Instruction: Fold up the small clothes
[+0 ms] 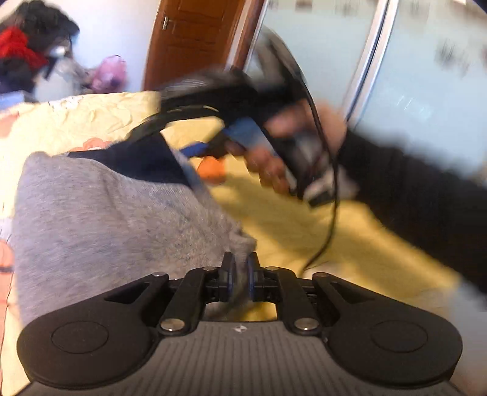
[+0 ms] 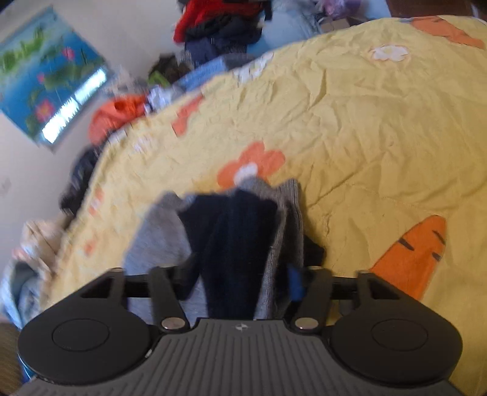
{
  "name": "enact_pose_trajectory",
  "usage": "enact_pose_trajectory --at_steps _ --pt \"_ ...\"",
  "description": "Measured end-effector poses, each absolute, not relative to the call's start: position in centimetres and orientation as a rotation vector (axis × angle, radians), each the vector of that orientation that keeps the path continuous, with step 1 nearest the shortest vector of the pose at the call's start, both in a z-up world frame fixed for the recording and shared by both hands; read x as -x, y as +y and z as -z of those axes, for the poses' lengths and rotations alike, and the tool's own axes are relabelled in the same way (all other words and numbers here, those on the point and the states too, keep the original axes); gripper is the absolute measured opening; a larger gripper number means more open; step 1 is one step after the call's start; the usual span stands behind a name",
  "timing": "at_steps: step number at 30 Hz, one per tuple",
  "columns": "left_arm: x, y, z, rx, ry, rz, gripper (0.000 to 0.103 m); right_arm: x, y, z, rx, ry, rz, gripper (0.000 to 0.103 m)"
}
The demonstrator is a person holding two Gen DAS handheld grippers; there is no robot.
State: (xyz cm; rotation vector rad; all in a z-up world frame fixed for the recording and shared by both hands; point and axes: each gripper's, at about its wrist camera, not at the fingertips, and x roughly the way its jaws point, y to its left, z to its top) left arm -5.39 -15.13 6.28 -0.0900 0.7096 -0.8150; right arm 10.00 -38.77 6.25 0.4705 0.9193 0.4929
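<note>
A small grey garment (image 1: 106, 213) with a dark navy band (image 1: 137, 161) lies on the yellow bed cover (image 1: 350, 243). At the bottom of the left wrist view, my left gripper (image 1: 241, 269) has its pads nearly together, pinching the garment's near corner. The right gripper (image 1: 194, 134), blurred and held by a hand (image 1: 271, 170) in a dark sleeve, reaches the navy band from the right. In the right wrist view my right gripper (image 2: 243, 269) stands wide open. The grey and navy garment (image 2: 237, 237) lies bunched between its fingers and hides the left one.
The yellow cover (image 2: 365, 137) carries orange carrot and flower prints. Piles of clothes (image 2: 219, 27) lie beyond the bed's far edge, under a lotus poster (image 2: 45, 79). A brown door (image 1: 188, 39) and frosted sliding panels (image 1: 426, 76) stand behind. A black cable (image 1: 328, 213) hangs from the right gripper.
</note>
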Motion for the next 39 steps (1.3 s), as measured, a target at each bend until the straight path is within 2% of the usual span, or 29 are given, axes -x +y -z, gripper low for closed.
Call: enact_pose_trajectory --at_steps 1,2,3,4,5,7,11,14,16,17,18,19,20,21,23,31,33,35,37,38,39 --pt "5.3 -13.0 -7.0 0.160 0.696 0.834 0.022 -9.2 -40.0 -6.8 -0.506 0.863 -0.492 0.086" --pt "4.9 -11.1 -7.7 0.231 0.684 0.831 0.047 -8.5 -41.0 -7.2 -0.524 0.821 -0.480 0.089" --pt "4.1 -9.3 -8.2 0.299 0.668 0.810 0.084 -8.1 -41.8 -7.3 -0.529 0.807 -0.465 0.088" --pt "3.5 -7.6 -8.4 0.360 0.635 0.762 0.096 -8.0 -42.4 -7.0 -0.528 0.819 -0.453 0.087" --pt "2.5 -6.2 -8.3 0.409 0.592 0.693 0.099 -8.3 -42.9 -6.3 -0.532 0.844 -0.438 0.086" --pt "-0.9 -4.3 -7.5 0.483 0.610 0.534 0.099 -8.9 -42.9 -5.0 -0.538 0.894 -0.407 0.083" --pt "-8.4 -1.9 -2.7 0.675 0.814 0.365 0.098 -9.8 -40.6 -3.8 -0.548 0.923 -0.441 0.082" --pt "-10.3 -2.3 -1.3 0.654 0.869 0.369 0.097 -10.2 -38.4 -3.6 -0.494 0.933 -0.450 0.084" --pt "-11.0 -3.1 -1.1 0.666 0.900 0.480 0.087 -10.3 -37.6 -3.6 -0.482 0.929 -0.440 0.088" --pt "-11.5 -3.2 -0.6 0.675 0.939 0.521 0.068 -10.2 -37.4 -3.5 -0.488 0.924 -0.438 0.088" --pt "-11.7 -3.6 -0.3 0.654 0.964 0.513 0.048 -10.0 -37.2 -3.5 -0.485 0.915 -0.437 0.082" --pt "-13.3 -4.2 -0.2 0.621 0.988 0.501 0.043 -9.8 -36.9 -3.4 -0.478 0.914 -0.438 0.056" --pt "-13.3 -4.1 -0.1 0.613 0.985 0.499 0.040 -9.7 -36.9 -3.2 -0.483 0.928 -0.432 0.036" --pt "-13.1 -3.8 -0.1 0.620 0.977 0.502 0.035 -9.8 -36.9 -2.7 -0.504 0.959 -0.426 0.028" --pt "-12.7 -3.1 -0.8 0.621 0.958 0.500 0.031 -9.3 -36.8 -2.7 -0.516 0.938 -0.428 0.026" --pt "-14.2 1.6 -6.1 0.541 0.813 0.436 0.030 -11.6 -32.5 -6.4 -0.534 0.844 -0.558 0.024" --pt "-15.7 2.2 -6.0 0.471 0.818 0.397 0.037 -13.5 -31.1 -6.5 -0.557 0.835 -0.576 0.024" --pt "-16.2 3.0 -4.8 0.414 0.851 0.290 0.041 -15.4 -30.0 -5.4 -0.560 0.853 -0.545 0.030" --pt "-15.6 4.1 -3.8 0.424 0.886 0.231 0.045 -16.9 -29.2 -3.4 -0.551 0.927 -0.453 0.045" --pt "-14.3 5.1 -3.8 0.482 0.874 0.262 0.049 -16.8 -29.2 -2.6 -0.557 0.950 -0.419 0.045" --pt "-12.9 6.0 -3.6 0.532 0.856 0.295 0.061 -16.2 -29.6 -2.5 -0.581 0.921 -0.440 0.055"
